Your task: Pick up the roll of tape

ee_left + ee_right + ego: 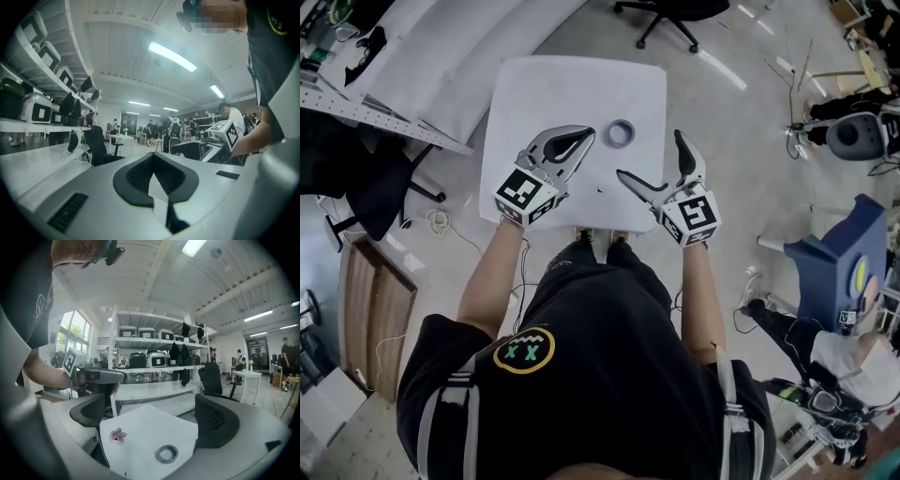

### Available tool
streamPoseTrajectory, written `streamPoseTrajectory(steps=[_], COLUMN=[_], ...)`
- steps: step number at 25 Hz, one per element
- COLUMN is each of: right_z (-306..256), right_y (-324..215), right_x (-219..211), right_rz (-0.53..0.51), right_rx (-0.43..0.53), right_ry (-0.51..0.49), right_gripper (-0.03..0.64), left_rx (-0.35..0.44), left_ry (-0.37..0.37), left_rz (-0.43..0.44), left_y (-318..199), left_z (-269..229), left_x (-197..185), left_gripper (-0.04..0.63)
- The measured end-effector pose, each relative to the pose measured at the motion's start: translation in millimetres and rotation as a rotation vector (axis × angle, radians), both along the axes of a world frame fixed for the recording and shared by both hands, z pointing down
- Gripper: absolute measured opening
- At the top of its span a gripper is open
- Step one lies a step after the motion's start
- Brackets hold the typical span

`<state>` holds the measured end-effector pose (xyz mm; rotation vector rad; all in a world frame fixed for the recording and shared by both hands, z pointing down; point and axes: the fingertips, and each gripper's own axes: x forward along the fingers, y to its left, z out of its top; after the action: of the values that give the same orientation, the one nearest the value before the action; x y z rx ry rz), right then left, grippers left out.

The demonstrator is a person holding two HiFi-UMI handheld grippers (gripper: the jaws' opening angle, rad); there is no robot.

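The roll of tape [621, 133] is a small grey-blue ring lying flat on the white table [534, 94], towards its far right side. In the right gripper view the roll of tape [167, 453] lies ahead, between the jaws' lines and apart from both. My right gripper [652, 157] is open and empty, just short of the tape. Its fingers [216, 420] are spread wide. My left gripper [588, 137] is shut on nothing, its tips just left of the tape. Seen from the left gripper view, the left gripper [152, 157] points level across the room and the tape is out of sight.
A small pink flower-like bit [117, 435] lies on the table left of the tape. An office chair [670, 14] stands beyond the far edge. Shelving [356, 103] runs along the left. A seated person [853, 356] and a blue stand [839, 253] are at the right.
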<state>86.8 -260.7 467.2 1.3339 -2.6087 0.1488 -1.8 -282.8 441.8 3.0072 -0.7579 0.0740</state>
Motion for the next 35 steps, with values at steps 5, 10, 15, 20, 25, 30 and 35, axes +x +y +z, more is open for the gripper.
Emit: streamPoseTrajectory(steps=[5,10,15,20,25,30,35], right_z=[0,12,29,50,94,142,179], right_y=[-17,-35,-51,-65,-77,-92,-99], right_x=[9,9,7,2,1,2,3], right_rz=[-0.040,-0.105,-0.162,-0.215,-0.266,-0.307,-0.372], right_rx=[0.003,-0.017,-0.048,-0.089,-0.165,-0.241,-0.292], right_ry=[-0.010,0.021,0.082,0.135,0.247,0.370,0.503], right_gripper=[0.598,0.598,0.598,0.598,0.598,0.597,0.597], left_rx=[0.010,0.015,0.013,0.012,0.004,-0.006,-0.008], left_ry=[-0.013,-0.033,-0.043,-0.047,-0.046,-0.051,-0.049], left_rz=[-0.040,-0.071,-0.085,-0.091,-0.093,-0.096,-0.107], left_y=[-15,-25,-30,-35,-36,-39,-45], left_z=[-4,-6,-6,-5,-3,2,3], left_x=[12,18,24,27,29,28,28], left_gripper=[0.015,0.015,0.014,0.015,0.015,0.015,0.015])
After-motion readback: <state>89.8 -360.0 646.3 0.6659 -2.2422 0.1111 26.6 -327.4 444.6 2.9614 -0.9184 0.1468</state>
